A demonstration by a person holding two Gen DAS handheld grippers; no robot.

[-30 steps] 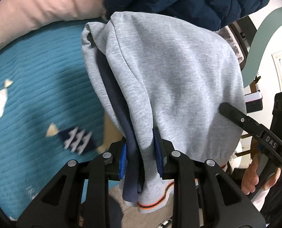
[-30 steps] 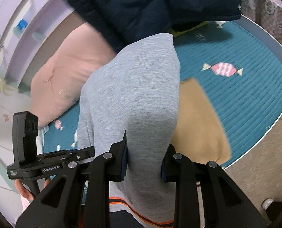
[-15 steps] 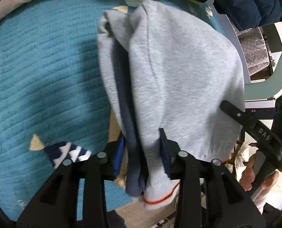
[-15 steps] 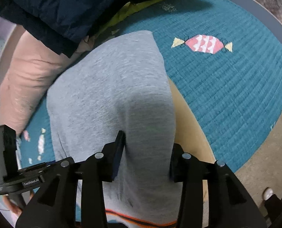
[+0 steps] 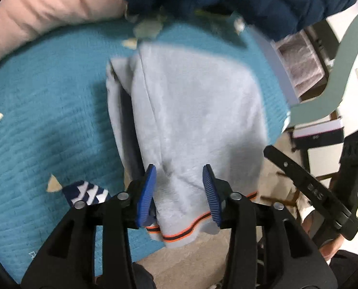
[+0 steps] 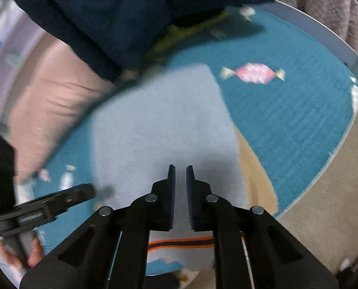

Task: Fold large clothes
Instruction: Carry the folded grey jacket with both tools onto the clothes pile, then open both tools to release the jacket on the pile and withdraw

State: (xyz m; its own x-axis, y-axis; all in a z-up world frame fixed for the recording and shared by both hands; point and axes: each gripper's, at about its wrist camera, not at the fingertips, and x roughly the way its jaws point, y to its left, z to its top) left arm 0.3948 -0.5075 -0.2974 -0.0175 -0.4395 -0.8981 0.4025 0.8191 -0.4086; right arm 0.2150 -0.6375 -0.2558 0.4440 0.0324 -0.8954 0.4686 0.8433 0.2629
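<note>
A folded grey sweatshirt (image 5: 193, 110) with an orange and black striped hem lies on the teal quilted bed cover (image 5: 46, 110); it also shows in the right wrist view (image 6: 159, 130). My left gripper (image 5: 179, 175) is open, its blue pads on either side of the sweatshirt's near edge, not pinching it. My right gripper (image 6: 180, 171) hovers over the sweatshirt's near part with jaws nearly together and nothing between them. Both views are blurred by motion.
A dark blue puffer jacket (image 6: 130, 12) and a pink pillow (image 5: 46, 7) lie at the far side of the bed. A tan cloth (image 6: 258, 175) sticks out under the sweatshirt's right side. The bed edge and floor (image 6: 323, 216) are near me.
The sweatshirt went from hanging in both grippers to lying flat on the bed. The left gripper opened and let it go. The right gripper released it and closed empty.
</note>
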